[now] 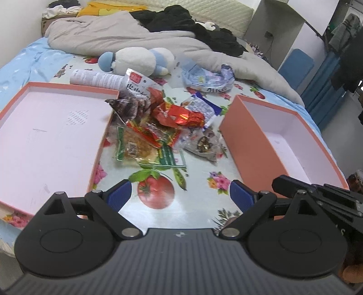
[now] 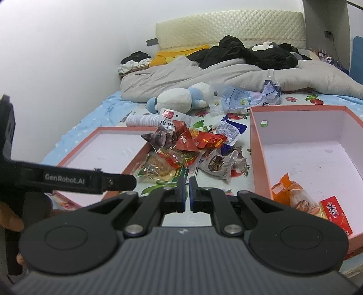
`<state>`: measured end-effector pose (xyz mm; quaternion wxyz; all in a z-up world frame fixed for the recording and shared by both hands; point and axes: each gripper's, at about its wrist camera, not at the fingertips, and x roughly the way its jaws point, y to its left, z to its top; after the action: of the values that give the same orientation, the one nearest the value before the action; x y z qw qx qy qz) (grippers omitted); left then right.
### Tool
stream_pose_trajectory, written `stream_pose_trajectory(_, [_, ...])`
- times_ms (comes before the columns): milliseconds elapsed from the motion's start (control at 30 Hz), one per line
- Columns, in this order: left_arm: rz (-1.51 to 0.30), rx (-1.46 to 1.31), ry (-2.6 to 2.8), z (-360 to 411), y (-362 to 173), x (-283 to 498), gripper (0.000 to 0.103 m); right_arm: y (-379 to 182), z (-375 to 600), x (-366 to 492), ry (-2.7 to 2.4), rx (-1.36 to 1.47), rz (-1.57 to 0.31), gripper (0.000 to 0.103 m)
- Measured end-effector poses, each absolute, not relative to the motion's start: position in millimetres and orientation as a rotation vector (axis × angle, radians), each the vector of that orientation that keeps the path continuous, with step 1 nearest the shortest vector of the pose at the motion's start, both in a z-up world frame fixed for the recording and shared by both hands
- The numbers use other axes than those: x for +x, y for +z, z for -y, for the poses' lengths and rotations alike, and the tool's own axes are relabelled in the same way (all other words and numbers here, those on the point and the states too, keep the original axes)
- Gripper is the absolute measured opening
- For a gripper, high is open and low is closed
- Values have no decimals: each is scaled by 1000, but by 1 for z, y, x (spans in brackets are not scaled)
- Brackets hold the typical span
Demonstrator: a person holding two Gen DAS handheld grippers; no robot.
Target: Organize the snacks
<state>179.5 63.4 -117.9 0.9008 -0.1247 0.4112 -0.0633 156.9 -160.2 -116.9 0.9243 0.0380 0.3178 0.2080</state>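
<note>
A pile of snack packets [image 1: 163, 127] lies on the floral sheet between a shallow pink lid [image 1: 45, 140] on the left and a deeper pink box [image 1: 295, 145] on the right. The pile [image 2: 188, 154] also shows in the right wrist view, with the lid [image 2: 109, 149] and the box [image 2: 317, 158]. The box holds an orange packet [image 2: 292, 192] and a red packet [image 2: 335, 213]. My left gripper [image 1: 180, 195] is open and empty, short of the pile. My right gripper [image 2: 186, 190] is shut and empty, just before the pile.
A white and blue plush toy [image 1: 138, 60] and crumpled bluish bags [image 1: 208, 78] lie behind the pile. A grey quilt [image 1: 127, 34] and black clothes [image 1: 181, 20] cover the far bed. A white bottle [image 1: 95, 78] lies behind the lid.
</note>
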Motion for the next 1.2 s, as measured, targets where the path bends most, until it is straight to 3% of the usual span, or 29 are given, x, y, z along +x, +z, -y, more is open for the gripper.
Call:
stream_pose_trajectory(433, [-909,-229,-131,-92,-158,252,99,-165,125,215,375,24,-685,9])
stream_pose_trajectory(467, [-916,-216,-132,-91,-161,257,100,-169,124,221,367,27,-687,12])
stream_pose_trajectory(500, [-931,-203,-144,-91,-165,266,100,-172,123,225,362,30,-687,21])
stream_pose_trajectory(533, [-944,-200,-161,-91,-169,273,100,-175,122,230,356,35,-682,40])
stream_pose_trajectory(600, [-949,-191,-148,-91,-175,283,101,-182,119,237,361,32,-669,52])
stream_pose_trajectory(1000, [-985,-95,-146,-86,-201,337,99,-214,125,280,236,7,-686,53])
stream_pose_trajectory(1067, [-994,-83,-139,-86,-206,343,99,-219,125,286,228,3,-685,65])
stream_pose_trajectory(1200, [-1012,-56,-127,-86,-216,353,95,-229,118,295,245,-13,-710,74])
